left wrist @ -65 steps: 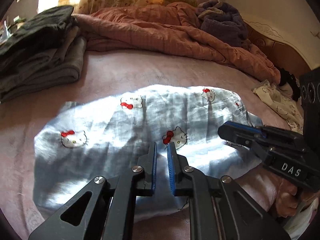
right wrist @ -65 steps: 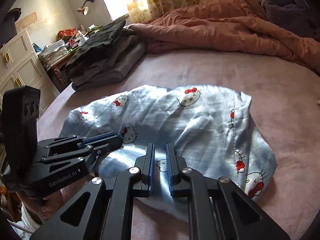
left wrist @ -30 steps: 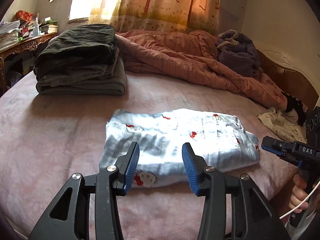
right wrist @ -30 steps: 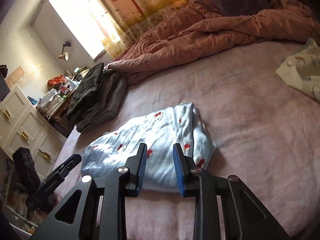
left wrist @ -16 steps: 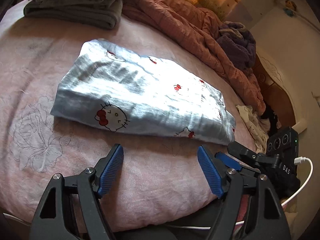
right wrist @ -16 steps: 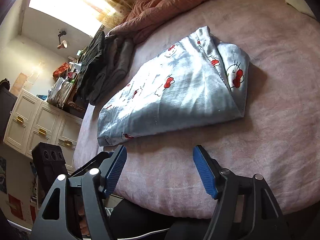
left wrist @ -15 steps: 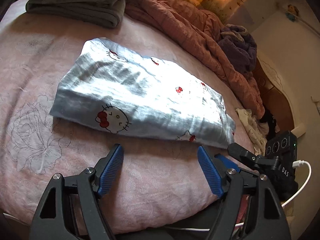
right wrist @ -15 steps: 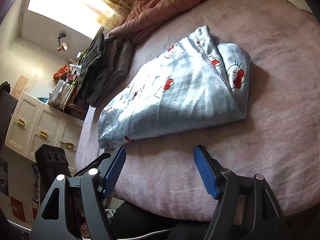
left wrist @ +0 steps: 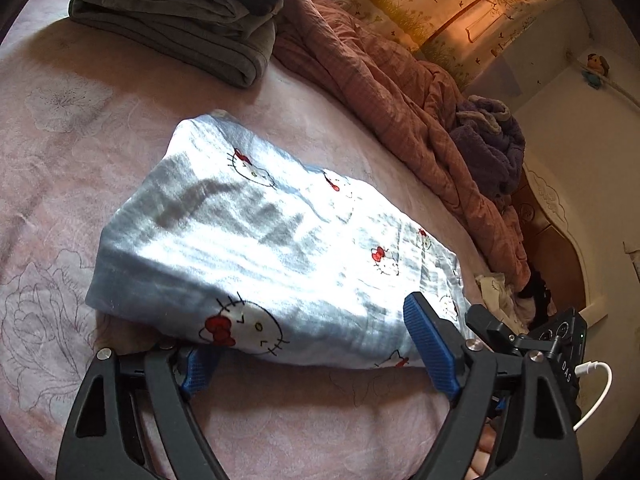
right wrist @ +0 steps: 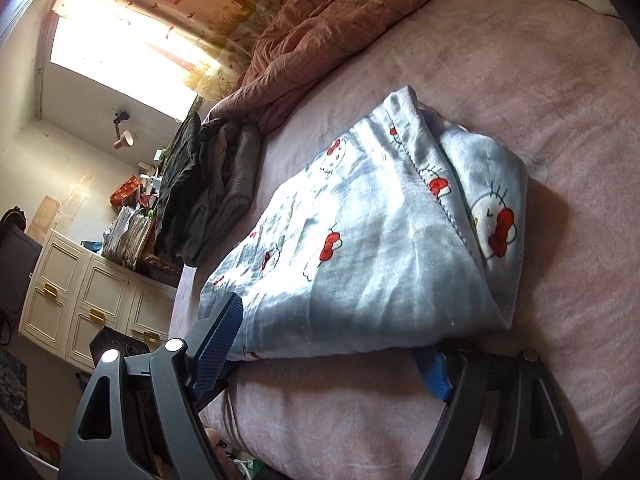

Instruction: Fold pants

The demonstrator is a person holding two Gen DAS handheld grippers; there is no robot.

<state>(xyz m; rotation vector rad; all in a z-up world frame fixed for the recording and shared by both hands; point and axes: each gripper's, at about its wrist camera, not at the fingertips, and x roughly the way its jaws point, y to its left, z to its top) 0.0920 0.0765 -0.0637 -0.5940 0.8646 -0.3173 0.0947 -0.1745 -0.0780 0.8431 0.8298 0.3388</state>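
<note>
Pale blue cloth printed with red-bowed cat faces, the folded pants [left wrist: 276, 248] lie as a long bundle on the pink bedspread [left wrist: 60, 152], near its front edge. Both tongs are tipped downward at that front edge and rolled to one side, so the room looks slanted in each wrist view.

The left gripper [left wrist: 316, 344] stands wide open, its jaws having just been opening. One blue pad [left wrist: 198, 364] is tucked under the near left corner of the bundle, and the other pad [left wrist: 430, 344] stands raised at the bundle's right end. The near edge of the pants lies between them, and neither pad is seen pressing on the cloth.

The right gripper [right wrist: 328, 344] is also spread wide, its jaws having just been opening. Its one pad [right wrist: 218, 340] lies against the bundle's left end and the other [right wrist: 434, 374] is half hidden under the folded right corner. The bundle's near edge spans the gap, not clamped. Part of a hand [right wrist: 218, 456] shows low down behind this tool.

Half a second ago both tongs hung short of the pants with bare bedspread between pads and cloth; now the pads reach the bundle's edge. A second ago the jaws were much narrower.

A stack of dark folded clothes [left wrist: 176, 16] sits farther back, beside a rumpled rust quilt [left wrist: 400, 96].
</note>
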